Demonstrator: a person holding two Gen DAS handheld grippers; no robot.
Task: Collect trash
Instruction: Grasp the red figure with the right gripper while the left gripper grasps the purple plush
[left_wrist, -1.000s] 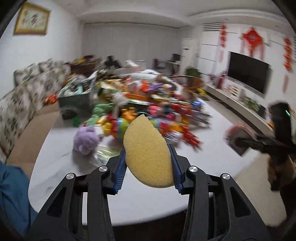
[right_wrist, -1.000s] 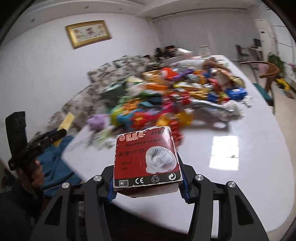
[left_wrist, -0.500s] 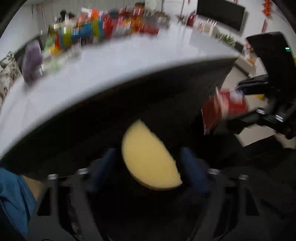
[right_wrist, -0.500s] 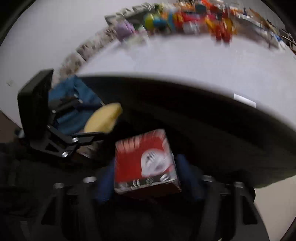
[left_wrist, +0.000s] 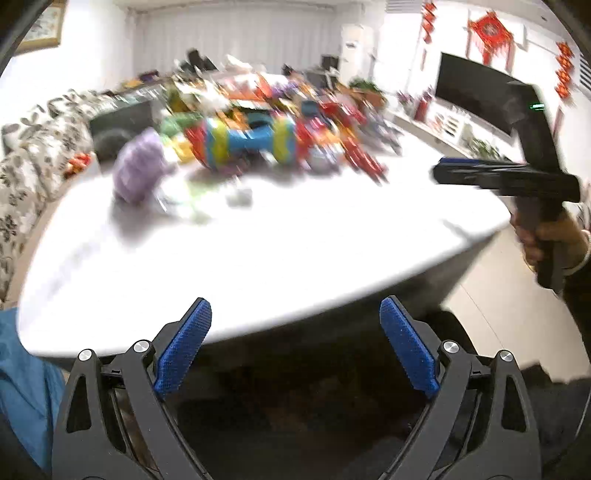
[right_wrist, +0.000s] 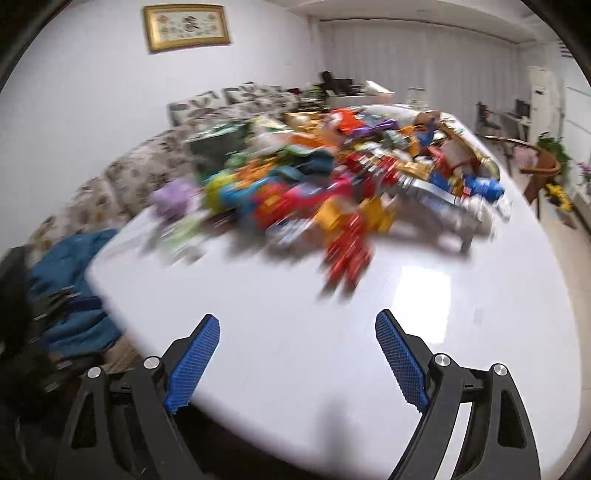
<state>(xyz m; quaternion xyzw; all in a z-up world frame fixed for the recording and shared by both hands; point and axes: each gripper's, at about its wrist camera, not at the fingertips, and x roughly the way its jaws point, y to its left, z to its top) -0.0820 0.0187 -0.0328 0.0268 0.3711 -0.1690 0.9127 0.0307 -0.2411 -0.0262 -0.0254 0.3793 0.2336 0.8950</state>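
A big blurred heap of colourful wrappers, boxes and toys (left_wrist: 266, 140) covers the far half of the white table (left_wrist: 258, 258); it also shows in the right wrist view (right_wrist: 332, 184). My left gripper (left_wrist: 295, 343) is open and empty, raised at the table's near edge. My right gripper (right_wrist: 297, 354) is open and empty over the table's near part; it shows from the side in the left wrist view (left_wrist: 443, 173). A purple fluffy ball (left_wrist: 138, 173) lies at the heap's near left. A red box (right_wrist: 347, 251) lies at the heap's front.
A floral sofa (left_wrist: 33, 147) runs along the left of the table. Blue cloth (right_wrist: 70, 273) lies at the near left corner. A television (left_wrist: 476, 96) and low shelf stand at the right wall. A wooden chair (right_wrist: 535, 166) stands at the far right.
Both grippers dipped below the table edge and came back up. The left let go of the yellow sponge and the right let go of the red lamp box; both are now open.
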